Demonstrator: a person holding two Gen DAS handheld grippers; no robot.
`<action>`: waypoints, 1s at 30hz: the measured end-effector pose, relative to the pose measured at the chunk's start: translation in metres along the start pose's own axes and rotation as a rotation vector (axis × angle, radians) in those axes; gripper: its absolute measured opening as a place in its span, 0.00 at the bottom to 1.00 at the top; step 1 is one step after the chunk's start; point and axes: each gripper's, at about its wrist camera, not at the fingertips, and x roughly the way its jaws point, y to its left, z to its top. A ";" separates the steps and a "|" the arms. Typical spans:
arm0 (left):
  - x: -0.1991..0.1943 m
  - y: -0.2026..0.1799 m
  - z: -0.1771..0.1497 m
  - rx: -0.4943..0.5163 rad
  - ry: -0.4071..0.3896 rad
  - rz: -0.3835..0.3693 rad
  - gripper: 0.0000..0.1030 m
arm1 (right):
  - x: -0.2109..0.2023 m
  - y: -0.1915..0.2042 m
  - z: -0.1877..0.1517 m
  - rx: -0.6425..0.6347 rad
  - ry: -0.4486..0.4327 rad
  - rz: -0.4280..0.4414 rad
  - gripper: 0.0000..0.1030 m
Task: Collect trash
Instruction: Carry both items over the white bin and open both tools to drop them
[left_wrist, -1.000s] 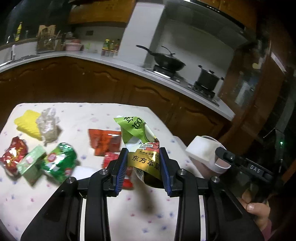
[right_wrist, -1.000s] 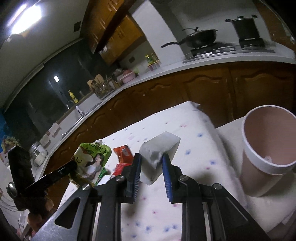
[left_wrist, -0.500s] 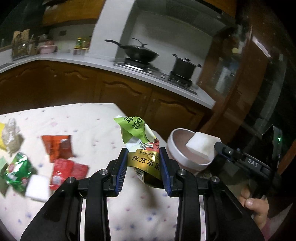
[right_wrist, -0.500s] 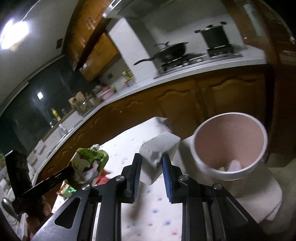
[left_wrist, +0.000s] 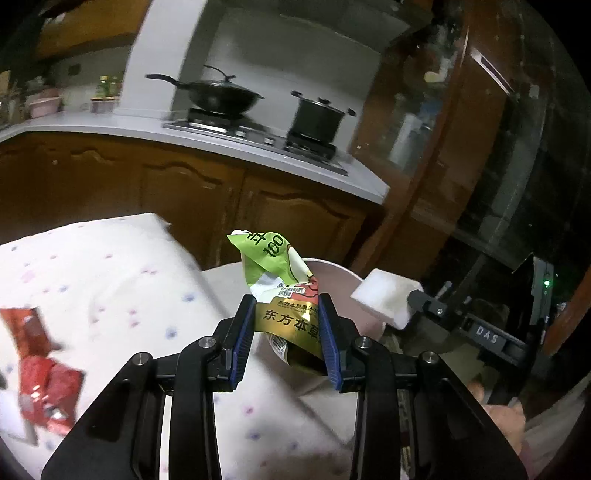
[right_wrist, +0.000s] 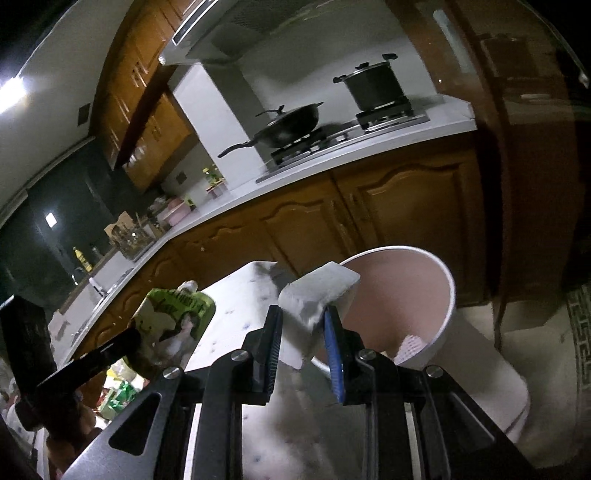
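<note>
My left gripper (left_wrist: 286, 332) is shut on a green and gold drink pouch (left_wrist: 284, 295), held over the near rim of a white bin with a pink inside (left_wrist: 343, 273). The pouch also shows in the right wrist view (right_wrist: 173, 314). My right gripper (right_wrist: 304, 347) is shut on a white foam block (right_wrist: 314, 295), held just at the left rim of the bin (right_wrist: 448, 295). The block also shows in the left wrist view (left_wrist: 384, 295), to the right of the bin. A crumpled white scrap (right_wrist: 410, 345) lies inside the bin.
Red wrappers (left_wrist: 40, 369) lie on the dotted white tablecloth (left_wrist: 110, 277) at the left. Green wrappers (right_wrist: 118, 398) show low left. Wooden cabinets (right_wrist: 388, 221) and a counter with a wok (left_wrist: 221, 96) and pot (left_wrist: 317, 114) stand behind. A dark glass cabinet (left_wrist: 480, 147) is right.
Both grippers have swung right from the table toward the bin, carrying the pouch and the foam block. The bin is now close under both; most table trash has left the left view.
</note>
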 end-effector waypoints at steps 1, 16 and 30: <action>0.006 -0.004 0.001 0.004 0.005 -0.008 0.31 | 0.001 -0.003 0.001 0.002 0.000 -0.005 0.23; 0.117 -0.041 0.012 0.032 0.138 -0.058 0.31 | 0.032 -0.062 0.013 0.059 0.034 -0.069 0.23; 0.137 -0.038 -0.004 0.005 0.197 -0.037 0.47 | 0.042 -0.086 0.008 0.132 0.064 -0.082 0.39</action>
